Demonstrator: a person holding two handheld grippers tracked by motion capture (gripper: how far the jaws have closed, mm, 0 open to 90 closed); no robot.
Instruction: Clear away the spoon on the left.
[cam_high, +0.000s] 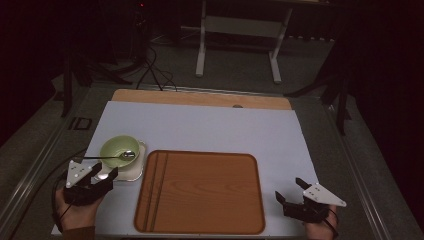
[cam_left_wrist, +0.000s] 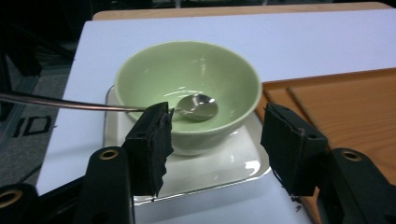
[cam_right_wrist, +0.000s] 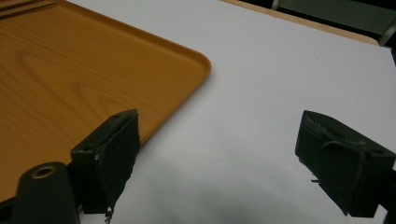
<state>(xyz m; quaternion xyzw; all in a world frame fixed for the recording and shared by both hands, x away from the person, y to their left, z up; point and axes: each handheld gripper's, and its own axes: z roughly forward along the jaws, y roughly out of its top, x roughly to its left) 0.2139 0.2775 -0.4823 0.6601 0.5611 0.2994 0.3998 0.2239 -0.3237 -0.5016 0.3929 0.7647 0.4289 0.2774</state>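
Left gripper view showed your left tool (cam_left_wrist: 215, 140) parted, gripping nothing, seemingly approaching the white plate (cam_left_wrist: 233, 170) under the bowl (cam_left_wrist: 187, 79); next, clamp its near rim.

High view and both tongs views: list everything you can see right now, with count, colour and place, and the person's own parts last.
bowl: one, pale green, on the white plate at the left of the table
spoon: one, silver, its head in the bowl, handle sticking out over the rim to the left
plate: one, white, squarish, under the bowl, beside the tray's left edge
tray: one, orange-brown wood grain, middle of the table, nothing on it
table cover: one, white, over the wooden tabletop
left tongs: black, jaws open, at the near edge of the plate, gripping nothing
right tongs: black, jaws open, on the cover right of the tray, nothing between them
hands: two, at the near edge, one holding each tongs
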